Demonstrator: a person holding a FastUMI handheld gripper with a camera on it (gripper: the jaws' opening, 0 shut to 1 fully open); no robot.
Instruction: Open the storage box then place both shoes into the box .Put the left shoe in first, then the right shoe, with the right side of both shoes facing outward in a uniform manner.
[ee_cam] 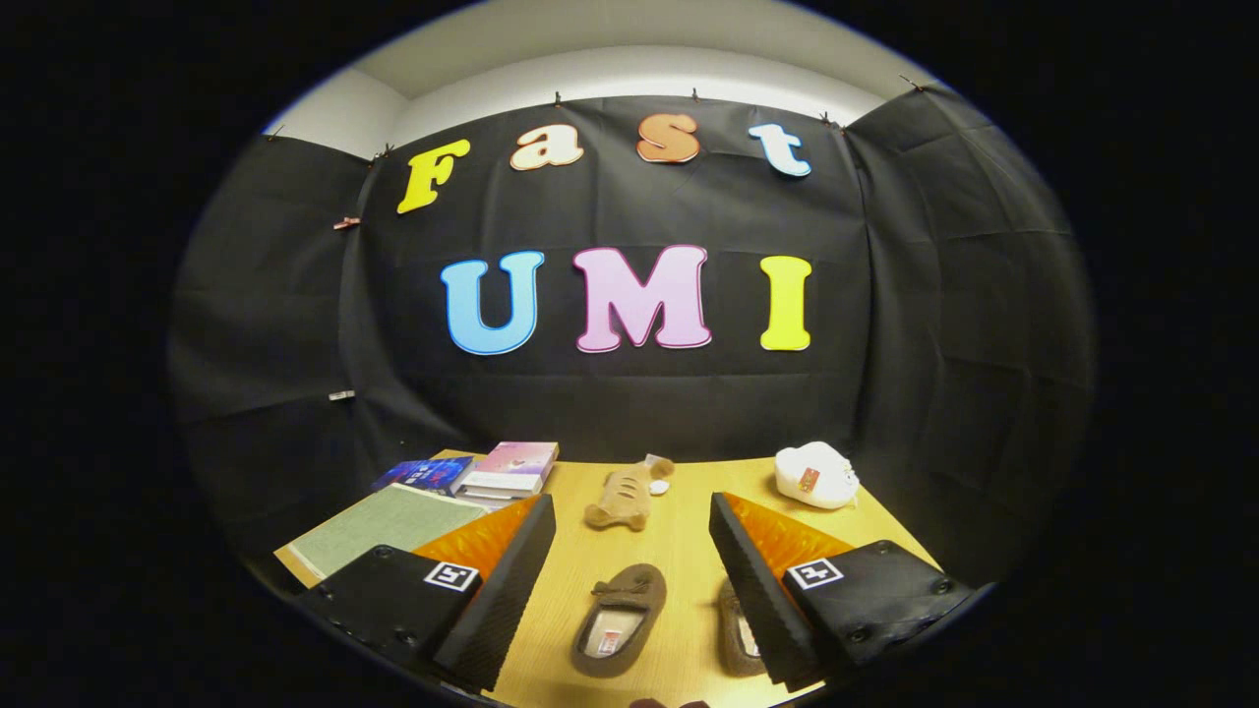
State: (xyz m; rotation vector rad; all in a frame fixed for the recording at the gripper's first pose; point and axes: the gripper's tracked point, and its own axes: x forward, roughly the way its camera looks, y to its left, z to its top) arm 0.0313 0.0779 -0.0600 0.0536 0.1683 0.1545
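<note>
In the gripper view, we saw the hand-held gripper [629, 590] held above a wooden desk [679, 551], its 2 fingers spread wide apart and grasping nothing. Between the fingers lay 1 brown slipper [618, 619], its opening facing up and its toe pointing toward 12 o'clock, with a small bow on the upper. At 3 o'clock of it, a 2nd brown slipper [738, 639] lay partly hidden behind the right-hand finger, so we could not tell its full shape. The 2 slippers were near each other but apart.

Beyond the fingers, at 12 o'clock from the first slipper, a tan plush toy [625, 497] lay on the desk, with a small white piece [659, 486] just beside it. Farther toward 2 o'clock sat a white rounded object [814, 475] with a small red tag; we could not tell what it was. Toward 10 o'clock, a stack of books [511, 470] rested near the desk's far edge, a dark blue book [425, 475] just beside it, and a green mat [389, 526] lay nearer the left-hand finger.
</note>
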